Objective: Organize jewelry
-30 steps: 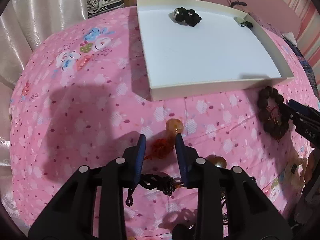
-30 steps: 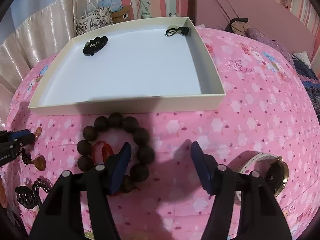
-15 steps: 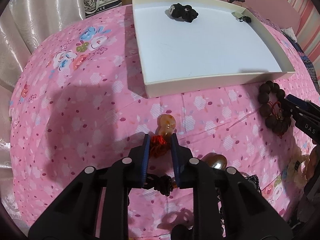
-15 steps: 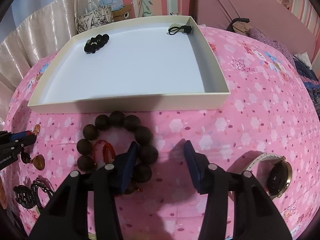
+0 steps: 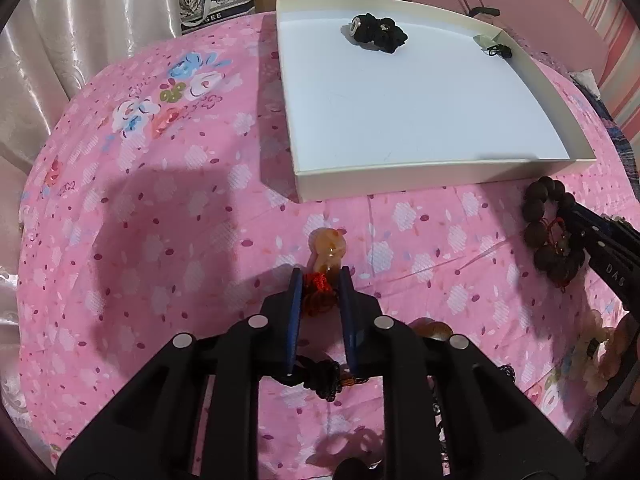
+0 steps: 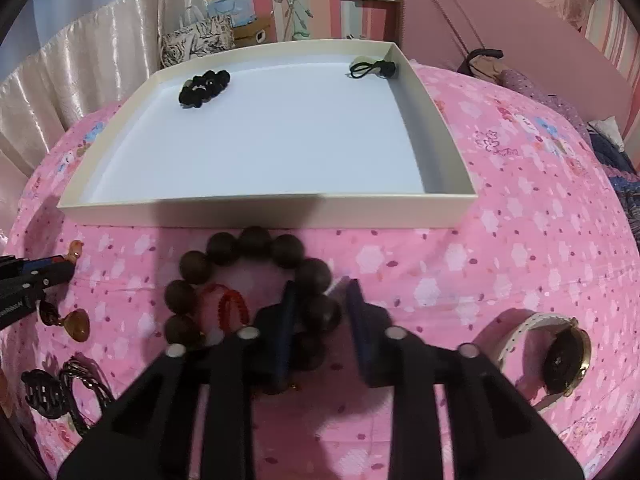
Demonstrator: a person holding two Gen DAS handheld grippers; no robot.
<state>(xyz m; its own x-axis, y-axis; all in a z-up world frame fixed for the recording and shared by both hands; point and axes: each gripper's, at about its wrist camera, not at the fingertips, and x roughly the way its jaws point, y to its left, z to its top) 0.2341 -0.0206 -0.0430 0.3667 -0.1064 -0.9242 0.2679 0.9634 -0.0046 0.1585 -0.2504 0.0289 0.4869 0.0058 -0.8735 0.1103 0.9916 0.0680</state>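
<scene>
In the left wrist view the left gripper sits low centre, pointing down at the pink sheet. Its jaws are closing and stand narrow, with the red knot of an amber pendant between the blue pads; the pads look to be touching the knot on both sides. The amber stone pokes out just beyond the fingertips, toward the tray in the upper right of the frame. A black cord lies under the gripper body near the bottom.

In the right wrist view the right gripper is low centre, a little blurred, its jaws closing. One dark bead of the bead bracelet lies between the pads, on the ring's right side; the left pad is inside the ring, the right pad outside. Whether the pads already press the bead I cannot tell. The bracelet lies on the sheet just below the tray's near wall, a red cord inside its ring.

A watch lies at lower right. In the tray, a black bead cluster sits upper left and a black cord loop in the upper right corner.
</scene>
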